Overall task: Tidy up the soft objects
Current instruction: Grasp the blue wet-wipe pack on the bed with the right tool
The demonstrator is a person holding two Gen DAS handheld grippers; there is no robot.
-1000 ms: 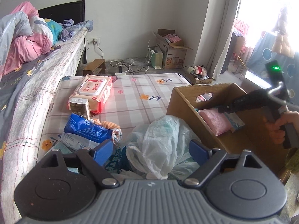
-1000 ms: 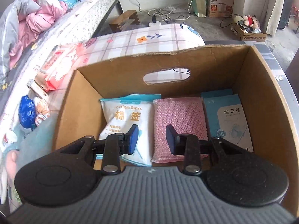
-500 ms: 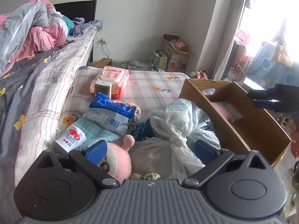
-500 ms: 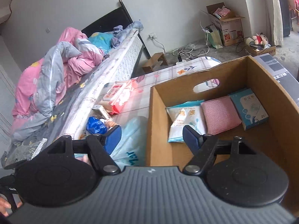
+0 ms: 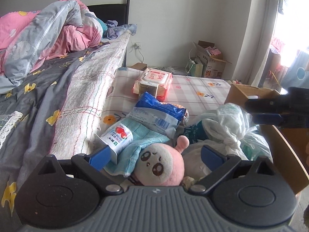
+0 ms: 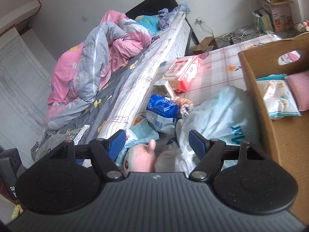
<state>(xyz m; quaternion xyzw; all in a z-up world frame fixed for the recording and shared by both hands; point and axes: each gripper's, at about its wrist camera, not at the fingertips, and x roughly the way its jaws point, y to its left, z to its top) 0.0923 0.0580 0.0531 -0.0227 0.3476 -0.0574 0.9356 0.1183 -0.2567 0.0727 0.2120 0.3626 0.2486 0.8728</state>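
Left gripper: the left gripper (image 5: 155,155) is spread wide and holds nothing; the pink plush toy (image 5: 161,165) lies directly between and just ahead of its blue pads.

Right gripper: the right gripper (image 6: 156,141) is also spread wide and empty, poised above the same heap; in its own view the plush toy's pink ear is seen between the fingers, and in the left wrist view its dark fingers are seen over the tied white plastic bag (image 5: 229,127).

Step in hand: the next soft item is judged to be chosen from the heap, with the plush toy the likeliest pick, as it sits nearest the left jaws.

Grasp advice: the toy's rounded head is best enclosed across its width, with the pads sunk into the stuffing so it cannot slip out; the teal cloth (image 5: 135,145) beneath it and to the left should be kept out of the bite.

Neighbours: ahead-left of the toy a small strawberry-labelled carton (image 5: 117,140) rests on the cloth; beyond it a blue snack bag (image 5: 158,114) is piled; farther ahead a pink wet-wipes pack (image 5: 153,82) lies on the checked mat.

Destination: the cardboard box (image 6: 256,100) stands right of the heap, already holding a cotton swab pack (image 6: 278,96) and a pink pad (image 6: 299,89); free floor is left nearer the gripper.

Risk: the loose plastic bag touches the toy and is likely to be dragged along if caught.
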